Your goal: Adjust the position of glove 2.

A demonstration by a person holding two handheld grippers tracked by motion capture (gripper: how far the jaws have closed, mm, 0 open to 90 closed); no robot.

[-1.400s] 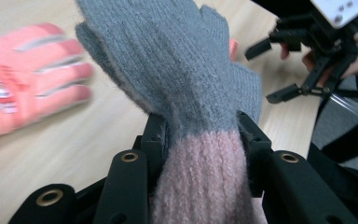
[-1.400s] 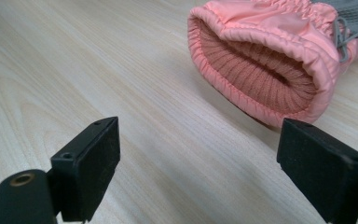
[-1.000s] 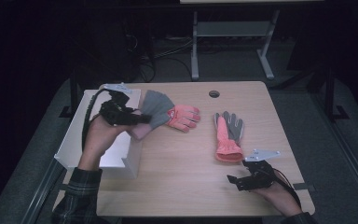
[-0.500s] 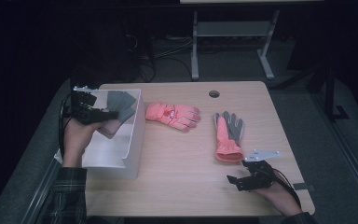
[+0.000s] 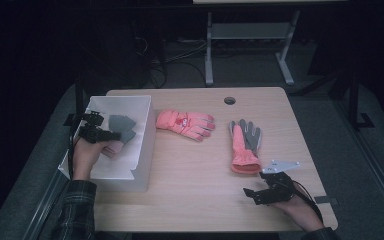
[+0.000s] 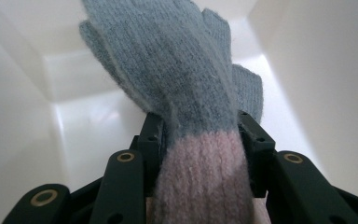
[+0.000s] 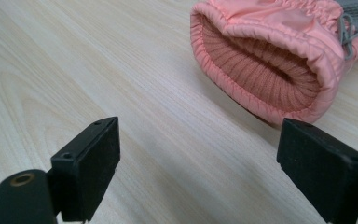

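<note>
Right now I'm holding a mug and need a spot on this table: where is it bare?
Bare wood runs along the near edge between the white box and the right gripper. The far right corner past the grey-palmed glove is free too. The middle is crowded by that glove and the pink glove; the box holds the left gripper with a knit glove.

Grey knit glove with pink ribbed cuff [image 6: 200, 116] was clamped at the cuff, fingers hanging inside the white bin [image 5: 145, 145], one pink ski glove [image 5: 185, 123] lay flat mid-table, its mate [image 5: 245, 142] lay grey palm up nearby, cuff toward the near edge.
</note>
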